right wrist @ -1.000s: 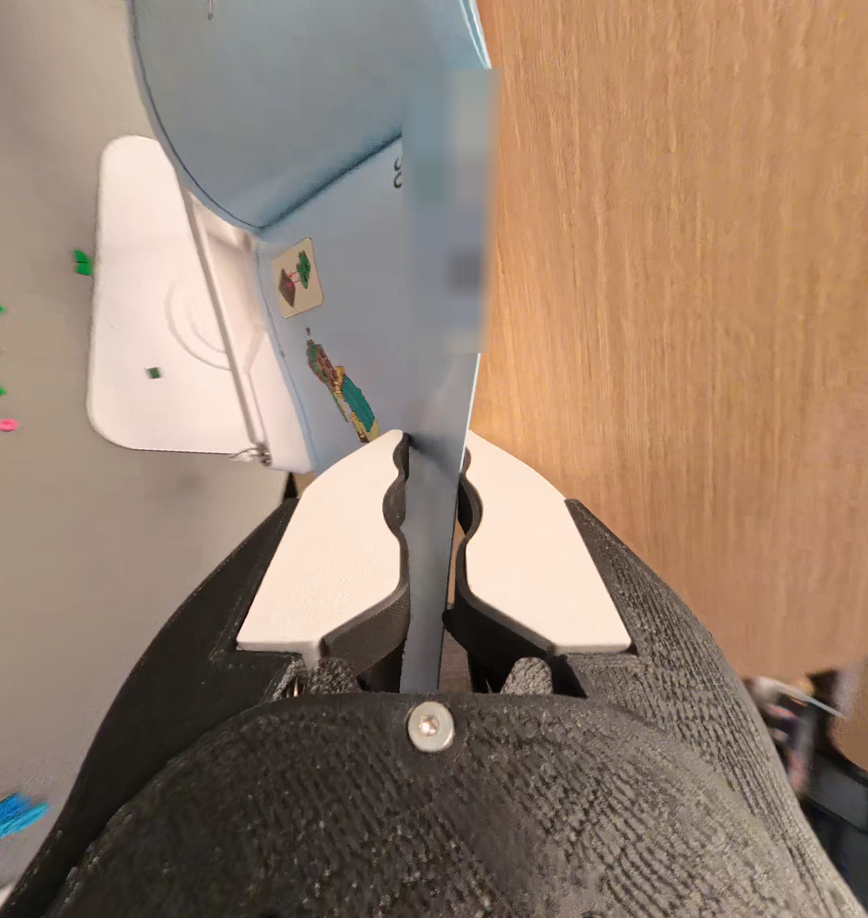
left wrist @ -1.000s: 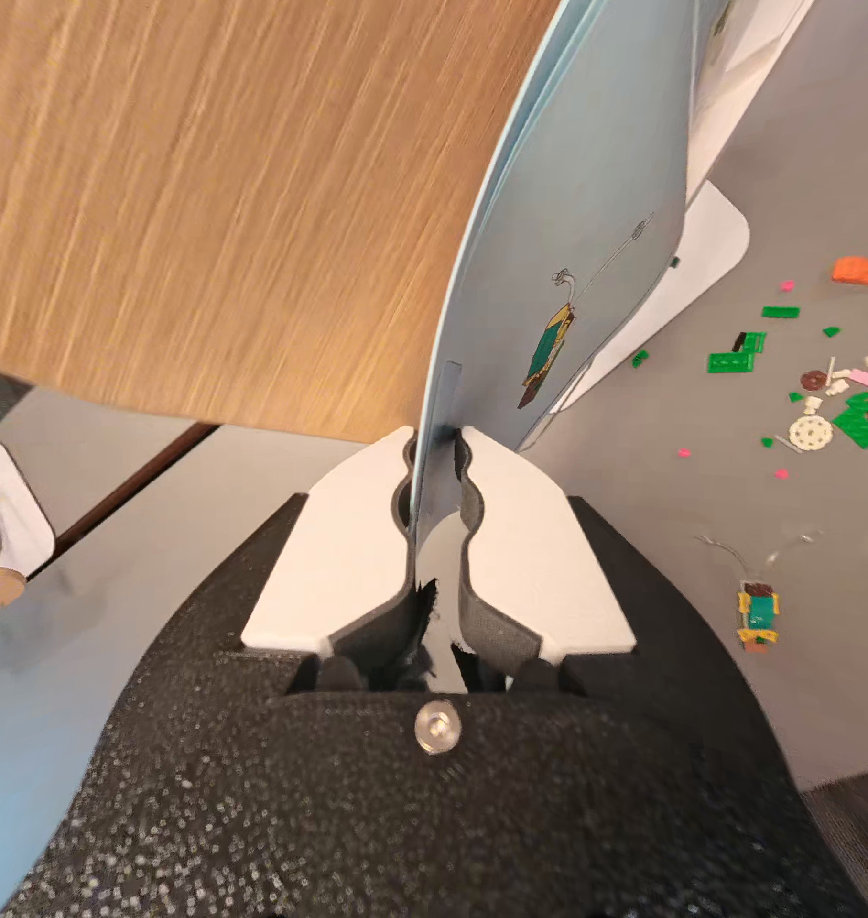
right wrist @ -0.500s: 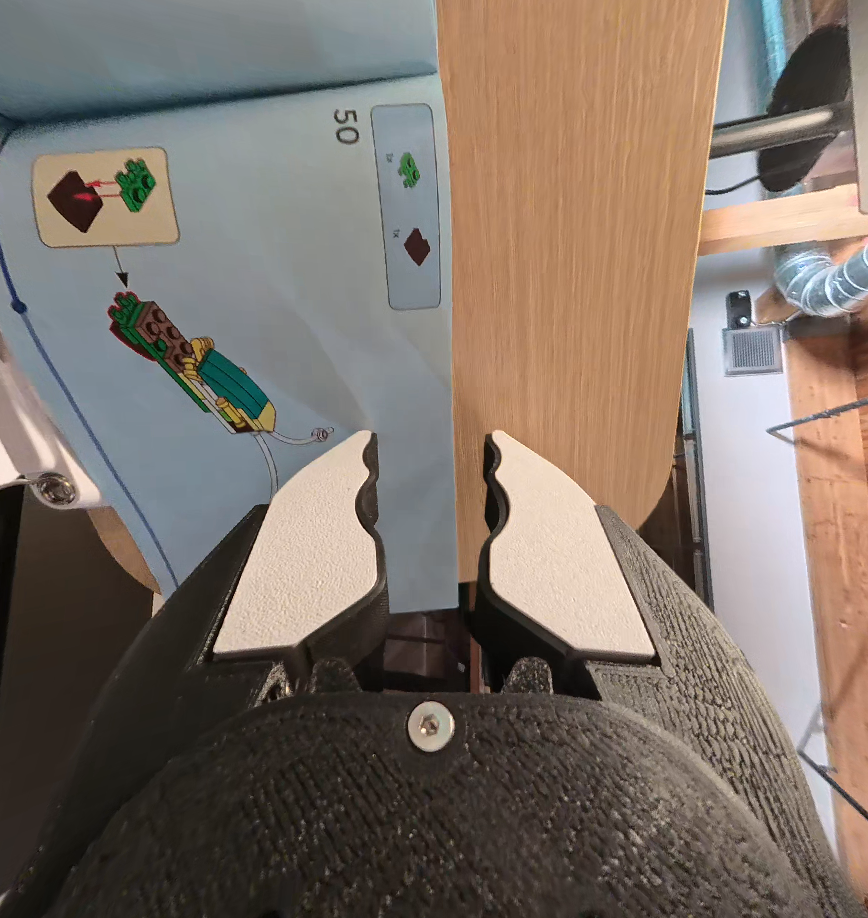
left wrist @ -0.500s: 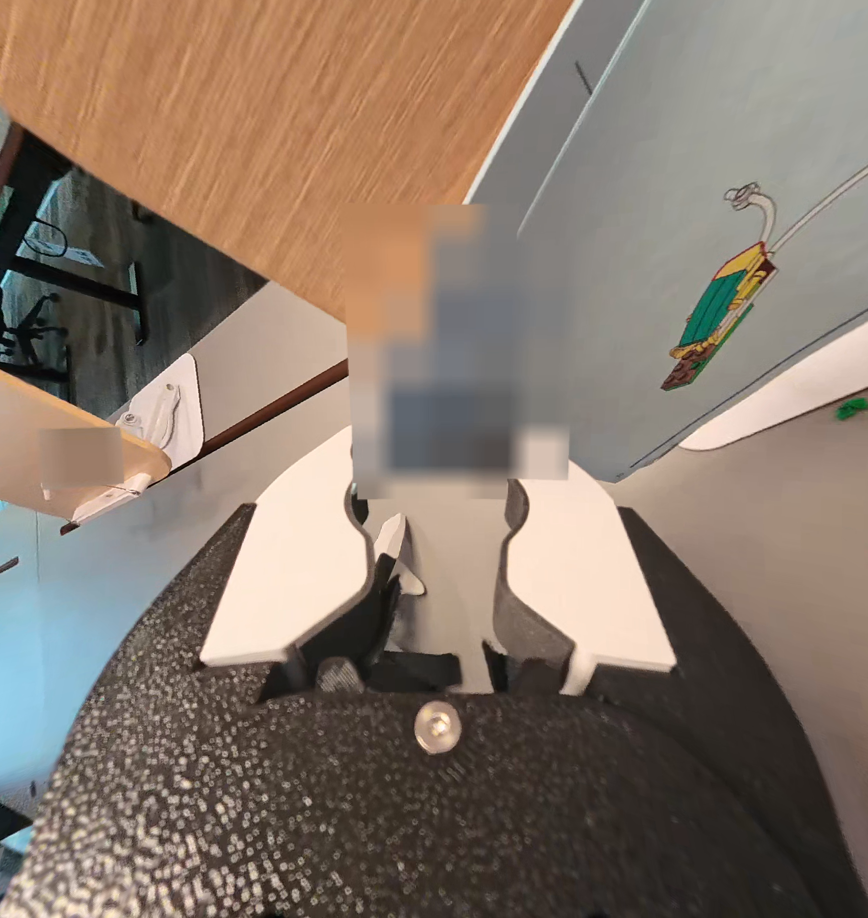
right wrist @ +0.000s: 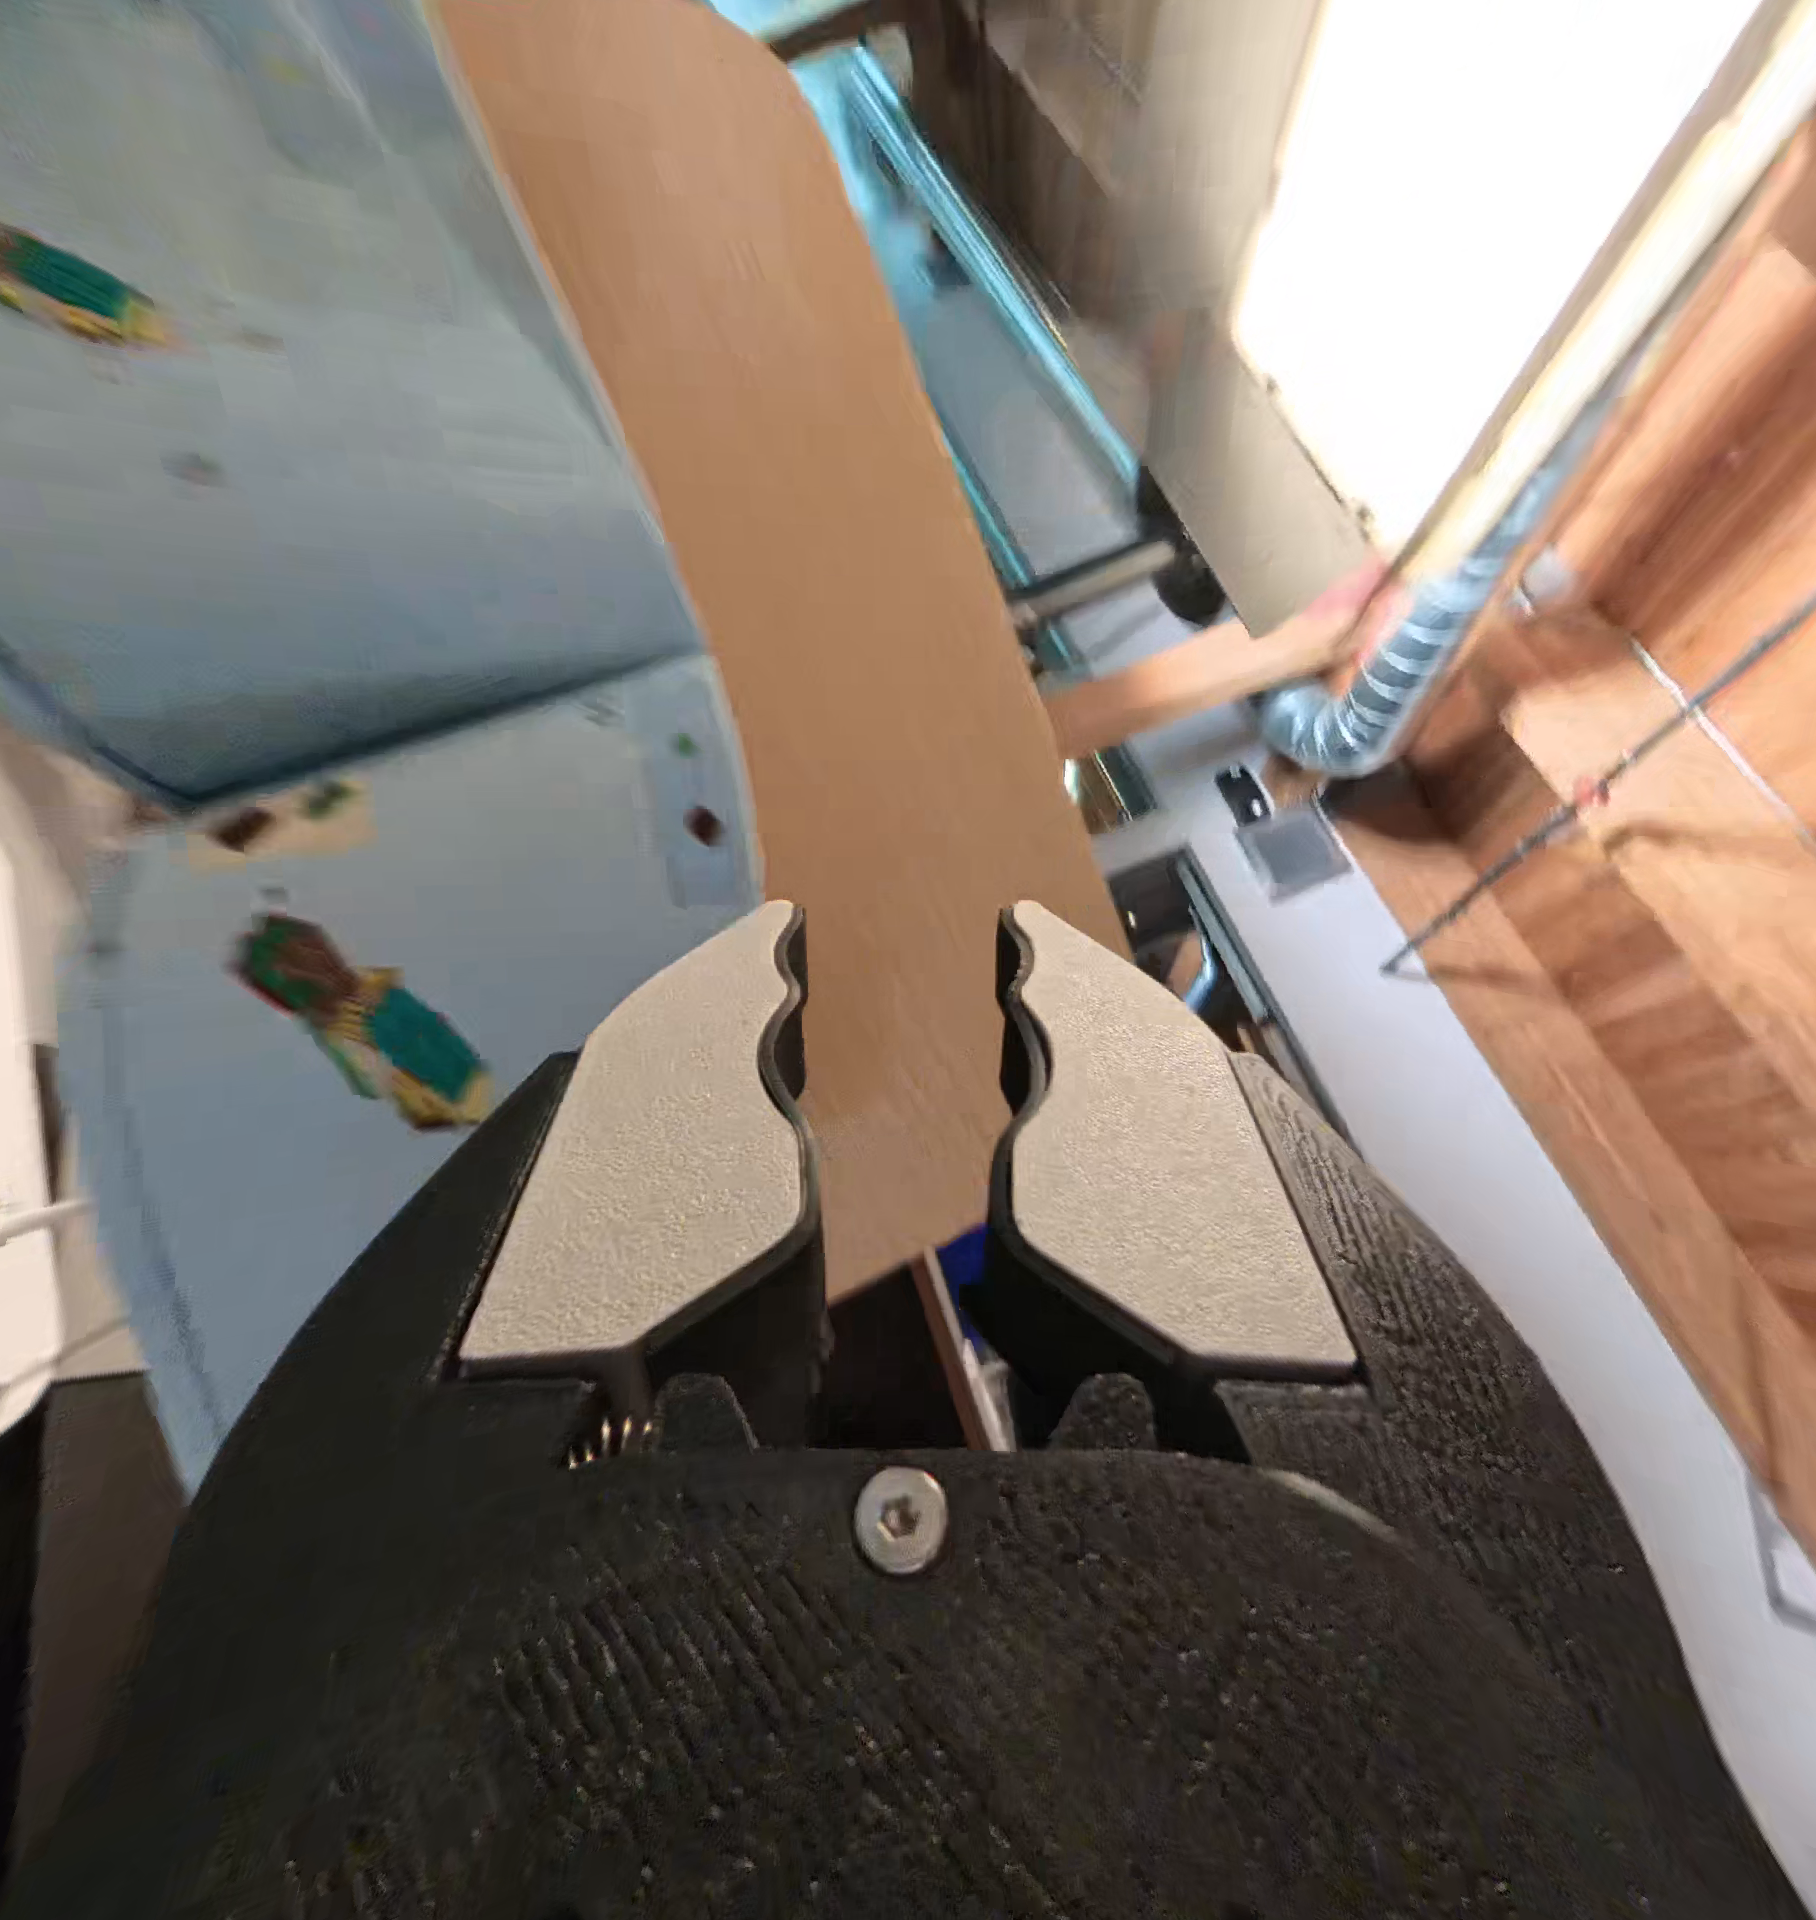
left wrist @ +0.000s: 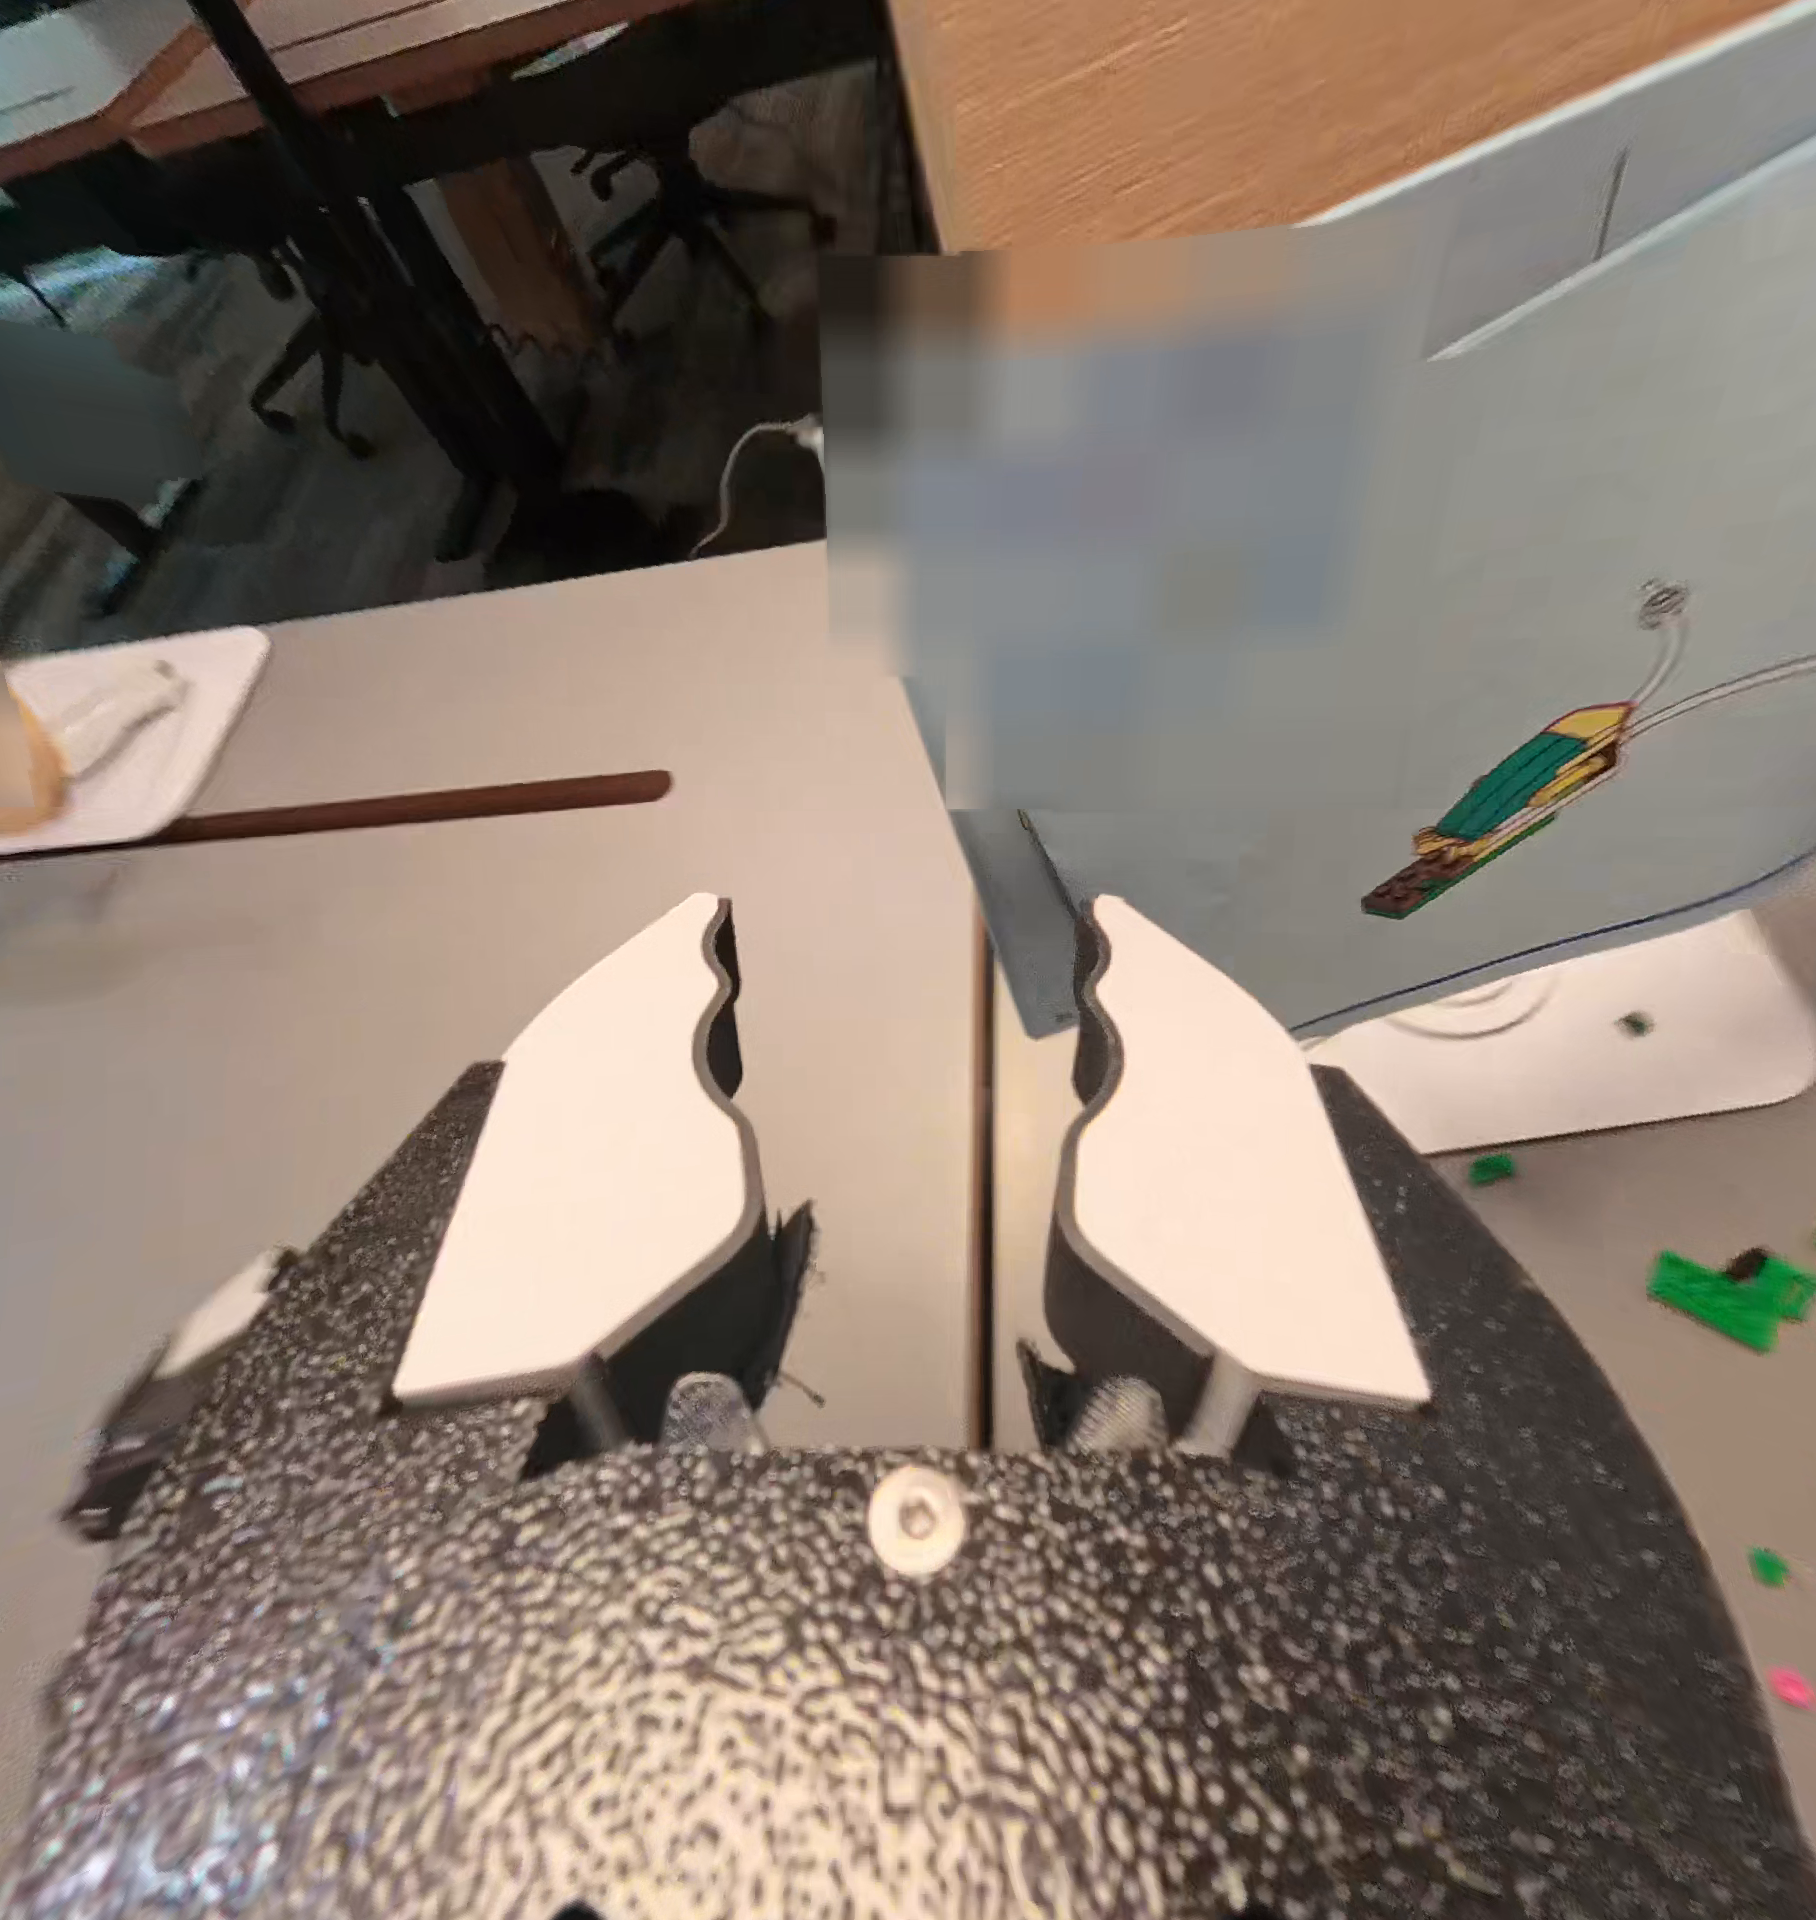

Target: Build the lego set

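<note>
The light-blue instruction booklet (left wrist: 1403, 644) stands propped on a white stand (left wrist: 1569, 1049) on the grey table. My left gripper (left wrist: 909, 920) is open and empty, its right fingertip close beside the booklet's lower left corner. Loose green lego pieces (left wrist: 1725, 1299) lie on the table at the right. In the right wrist view the booklet (right wrist: 312, 520) fills the left side, blurred. My right gripper (right wrist: 902, 925) is open and empty, just right of the booklet's edge, pointing at a wooden panel (right wrist: 831, 623).
A grey table (left wrist: 468, 935) with a seam down the middle lies under my left gripper. A white tray (left wrist: 135, 727) and a dark slot (left wrist: 416, 810) sit at far left. Chairs and desk legs stand beyond the table. Wooden wall panelling (right wrist: 1662, 935) shows at right. The left gripper's tips are roughly 30 centimeters from the right gripper's.
Both grippers have let go of the booklet's pages and opened wide. Both have pulled back from it; the left view now looks down over the table, the right view has swung away to the right.
</note>
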`<state>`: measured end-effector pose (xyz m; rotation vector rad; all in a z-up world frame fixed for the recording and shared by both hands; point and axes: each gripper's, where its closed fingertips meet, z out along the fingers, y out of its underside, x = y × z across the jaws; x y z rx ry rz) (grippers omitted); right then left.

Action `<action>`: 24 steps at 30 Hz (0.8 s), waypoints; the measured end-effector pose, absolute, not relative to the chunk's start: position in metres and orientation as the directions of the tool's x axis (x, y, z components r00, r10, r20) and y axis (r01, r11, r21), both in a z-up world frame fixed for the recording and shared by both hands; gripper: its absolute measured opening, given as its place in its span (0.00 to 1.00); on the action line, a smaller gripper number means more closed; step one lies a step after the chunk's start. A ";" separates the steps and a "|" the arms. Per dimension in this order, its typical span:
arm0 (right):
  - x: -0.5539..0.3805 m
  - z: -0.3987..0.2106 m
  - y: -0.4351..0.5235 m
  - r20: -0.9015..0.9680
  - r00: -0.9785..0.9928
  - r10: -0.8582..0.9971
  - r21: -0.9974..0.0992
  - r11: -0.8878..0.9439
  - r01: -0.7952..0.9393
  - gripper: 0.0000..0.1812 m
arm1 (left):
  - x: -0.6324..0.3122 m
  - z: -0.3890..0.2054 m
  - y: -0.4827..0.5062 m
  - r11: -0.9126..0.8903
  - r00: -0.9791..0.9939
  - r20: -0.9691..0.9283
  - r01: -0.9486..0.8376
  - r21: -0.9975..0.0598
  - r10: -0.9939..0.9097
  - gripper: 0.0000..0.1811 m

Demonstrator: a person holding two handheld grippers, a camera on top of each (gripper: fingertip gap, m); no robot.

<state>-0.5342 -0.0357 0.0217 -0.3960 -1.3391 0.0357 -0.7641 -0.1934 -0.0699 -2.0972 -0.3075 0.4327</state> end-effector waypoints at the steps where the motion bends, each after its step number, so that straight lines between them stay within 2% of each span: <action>1: -0.540 0.005 -0.055 0.959 0.186 0.215 -0.247 0.953 0.175 0.16 | -0.762 -0.073 -0.196 -0.480 0.911 -0.117 0.096 -0.872 0.394 0.35; 5: -0.563 -0.057 -0.089 0.994 0.002 0.114 -0.112 0.982 0.154 0.11 | -0.741 -0.086 -0.203 -0.312 0.921 0.069 0.199 -0.929 0.383 0.36; 7: -0.577 -0.074 -0.075 0.991 -0.040 0.126 -0.114 0.968 0.222 0.10 | -0.717 -0.089 -0.197 -0.263 0.942 0.109 0.198 -0.944 0.319 0.33; 10: -0.592 -0.075 -0.060 0.985 -0.046 0.166 -0.146 0.948 0.283 0.10 | -0.686 -0.097 -0.185 -0.285 0.965 0.073 0.147 -0.947 0.253 0.30; 13: -0.601 -0.070 -0.050 0.984 -0.053 0.170 -0.144 0.934 0.327 0.10 | -0.633 -0.089 -0.164 -0.224 0.998 0.056 0.063 -0.973 0.035 0.18; 15: -0.606 -0.069 -0.046 0.982 -0.062 0.178 -0.147 0.928 0.341 0.10 | -0.595 -0.083 -0.150 -0.170 0.990 0.037 0.013 -0.985 -0.138 0.16; 18: -0.611 -0.071 -0.043 0.978 -0.082 0.194 -0.154 0.923 0.352 0.10 | -0.556 -0.093 -0.133 -0.194 0.941 -0.014 -0.084 -0.977 -0.337 0.16; 21: -0.613 -0.074 -0.043 0.978 -0.087 0.190 -0.150 0.929 0.339 0.09 | -0.556 -0.116 -0.115 -0.281 0.934 -0.068 -0.175 -0.944 -0.352 0.17; 24: -0.612 -0.073 -0.046 0.979 -0.068 0.190 -0.162 0.943 0.292 0.09 | -0.581 -0.127 -0.104 -0.343 0.961 -0.113 -0.198 -0.918 -0.253 0.19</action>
